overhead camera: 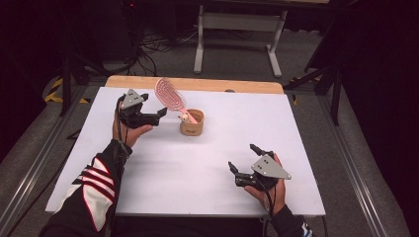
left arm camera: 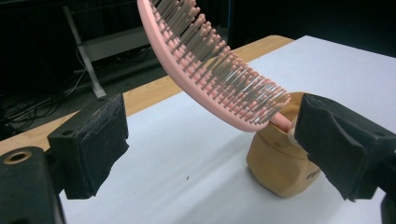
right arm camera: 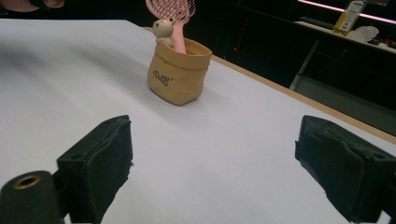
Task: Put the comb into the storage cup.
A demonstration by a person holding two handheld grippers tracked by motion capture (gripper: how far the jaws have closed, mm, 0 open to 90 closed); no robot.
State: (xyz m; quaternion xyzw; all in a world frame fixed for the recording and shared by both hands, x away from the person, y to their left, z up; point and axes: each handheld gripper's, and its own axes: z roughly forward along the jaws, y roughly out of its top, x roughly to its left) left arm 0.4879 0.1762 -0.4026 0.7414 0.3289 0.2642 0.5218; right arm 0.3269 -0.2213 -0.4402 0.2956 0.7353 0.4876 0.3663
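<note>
Right gripper [overhead camera: 245, 162], hairbrush [overhead camera: 168, 94] in cup [overhead camera: 191, 124]

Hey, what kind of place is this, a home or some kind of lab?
Probably a lab or recording studio: black surroundings, a white-covered table, loose cables on the floor, and a person's hands working the left gripper and right gripper.

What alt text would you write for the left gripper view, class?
A pink brush stands handle-down in a tan pot on a white table, its bristled head leaning up and left. The left gripper is open, with the brush between its black jaws but untouched.
</note>
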